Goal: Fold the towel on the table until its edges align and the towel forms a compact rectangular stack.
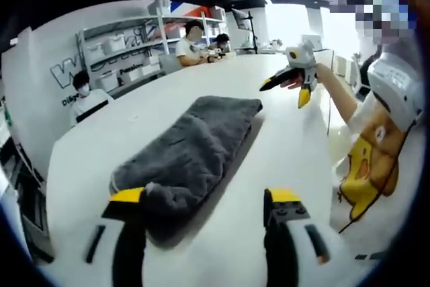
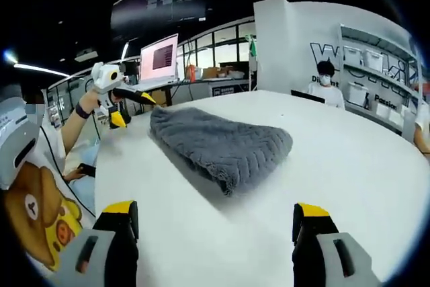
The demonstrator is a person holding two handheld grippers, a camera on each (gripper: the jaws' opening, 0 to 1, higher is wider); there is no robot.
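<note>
Your grey towel [image 1: 195,149] lies folded in a thick bundle on the white table [image 1: 289,146]. In the left gripper view your left gripper [image 1: 208,203] is spread wide, its left jaw tip touching the towel's near end, gripping nothing. Far right there, your right gripper [image 1: 287,85] hangs above the table. The right gripper view shows that gripper's [image 2: 215,216] jaws released, well short of the towel [image 2: 218,142], plus a laptop [image 2: 158,62] behind.

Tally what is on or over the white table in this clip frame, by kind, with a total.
Grey towel: 1, lying folded on the table
Grippers with yellow-tipped fingers: 2, left gripper and right gripper, both open and holding nothing
Total: 3
</note>
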